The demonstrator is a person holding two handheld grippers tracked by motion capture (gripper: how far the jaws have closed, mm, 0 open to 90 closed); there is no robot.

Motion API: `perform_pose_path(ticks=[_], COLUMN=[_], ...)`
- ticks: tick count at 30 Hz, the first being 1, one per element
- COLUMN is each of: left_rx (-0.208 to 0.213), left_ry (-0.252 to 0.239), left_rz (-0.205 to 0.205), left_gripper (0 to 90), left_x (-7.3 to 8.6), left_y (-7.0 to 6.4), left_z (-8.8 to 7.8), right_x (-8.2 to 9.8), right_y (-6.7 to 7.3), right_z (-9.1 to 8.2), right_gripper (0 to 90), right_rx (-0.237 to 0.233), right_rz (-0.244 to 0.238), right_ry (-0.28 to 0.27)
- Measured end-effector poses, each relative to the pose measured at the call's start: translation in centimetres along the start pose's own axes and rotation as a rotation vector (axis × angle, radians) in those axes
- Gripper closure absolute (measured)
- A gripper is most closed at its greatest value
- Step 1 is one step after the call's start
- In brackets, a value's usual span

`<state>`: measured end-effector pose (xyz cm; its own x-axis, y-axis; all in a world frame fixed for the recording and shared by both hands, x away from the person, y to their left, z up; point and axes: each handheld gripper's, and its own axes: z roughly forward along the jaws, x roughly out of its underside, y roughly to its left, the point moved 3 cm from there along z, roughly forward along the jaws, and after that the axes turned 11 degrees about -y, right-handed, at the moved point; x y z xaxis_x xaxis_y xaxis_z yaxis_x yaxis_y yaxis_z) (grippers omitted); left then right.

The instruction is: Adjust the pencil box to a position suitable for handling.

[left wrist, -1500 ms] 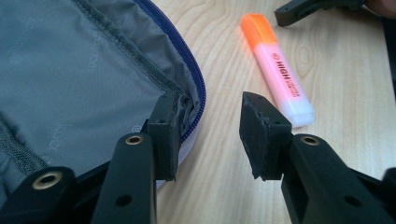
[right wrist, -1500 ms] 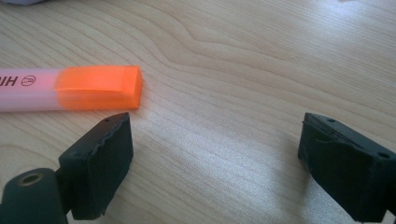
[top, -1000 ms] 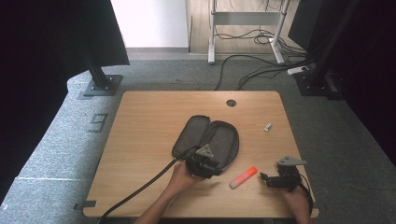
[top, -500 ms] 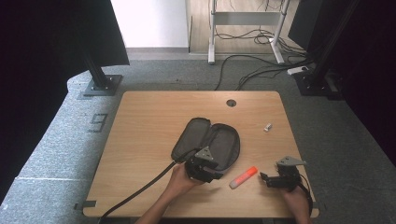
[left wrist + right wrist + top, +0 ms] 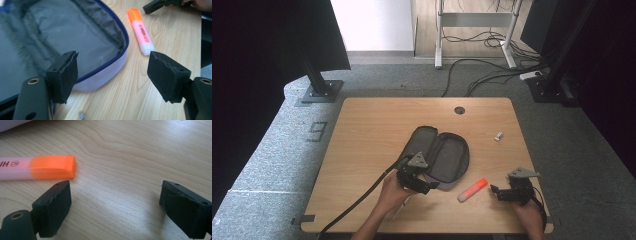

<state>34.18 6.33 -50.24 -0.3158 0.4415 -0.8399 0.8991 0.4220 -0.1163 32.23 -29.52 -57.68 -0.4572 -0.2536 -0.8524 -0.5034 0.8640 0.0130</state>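
On your table (image 5: 362,150), the open pouch (image 5: 439,155) lies at the middle; the highlighter (image 5: 473,189) lies just right of it, nearer you; a small clip (image 5: 498,135) sits farther right.

An open dark pencil case (image 5: 439,156) with blue-edged rim is lying flat, unzipped, near the table's middle. An orange-capped highlighter (image 5: 472,189) is lying on its side just beside the case's near right edge, not touching it.

"HIGH…" in red on orange highlighter (image 5: 141,31) barrel; big "9" on floor mat (image 5: 314,132) left of table.
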Motion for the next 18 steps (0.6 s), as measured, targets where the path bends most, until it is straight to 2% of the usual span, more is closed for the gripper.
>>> perform_pose_path(ticks=[2, 7, 18], left_rx=[-0.006, -0.046, -0.100], left_ry=[-0.006, -0.008, -0.047], left_rz=[-0.014, -0.017, -0.072], left_gripper=[21.5, 16.3, 12.8], left_x=[0.2, 1.0, 2.8], left_y=[0.2, 0.8, 2.3], left_z=[-0.6, -2.1, -4.8], right_x=[0.0, 0.0, 0.0], right_y=[0.0, 0.0, 0.0], right_z=[0.0, 0.0, 0.0], right_gripper=[10.2, 10.2, 10.2], right_rx=[0.000, -0.001, 0.000], right_rz=[0.001, 0.001, 0.000], right_ry=[0.000, 0.001, 0.000])
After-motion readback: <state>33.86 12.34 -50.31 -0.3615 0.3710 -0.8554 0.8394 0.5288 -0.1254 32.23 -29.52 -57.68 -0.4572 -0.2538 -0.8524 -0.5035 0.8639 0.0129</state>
